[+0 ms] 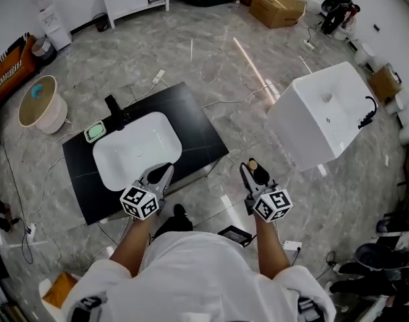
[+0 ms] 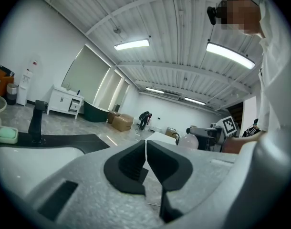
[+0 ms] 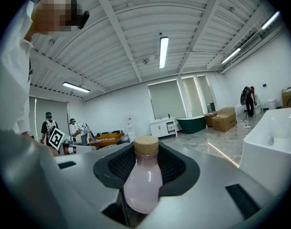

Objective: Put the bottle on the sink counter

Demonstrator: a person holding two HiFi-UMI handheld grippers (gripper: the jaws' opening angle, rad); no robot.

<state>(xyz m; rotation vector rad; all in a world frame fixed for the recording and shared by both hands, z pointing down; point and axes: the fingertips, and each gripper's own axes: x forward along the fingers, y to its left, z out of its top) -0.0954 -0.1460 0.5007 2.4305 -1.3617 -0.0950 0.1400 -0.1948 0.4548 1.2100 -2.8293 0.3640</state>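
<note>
Pale pink liquid fills the bottle point(image 3: 141, 182) you hold in your right gripper point(image 1: 251, 175), whose jaws are clamped on its body below the tan cap, so the bottle stands upright between them. It hangs over the floor just off the near right corner of the sink counter point(image 1: 199, 131), not yet above it. Your left gripper point(image 2: 146, 152) is clenched with nothing between its jaws, and hovers at the counter's near edge, by the rim of the white basin point(image 1: 109, 170). Further back, a black faucet point(image 1: 113, 107) and a green soap dish point(image 1: 94, 132) sit along the counter's far left edge. By my reading you are in the carrying step, with the placing yet to come. The next move calls for swinging the bottle left and forward over the bare black strip at the counter's right edge, lowering it until its base rests flat, then releasing.
</note>
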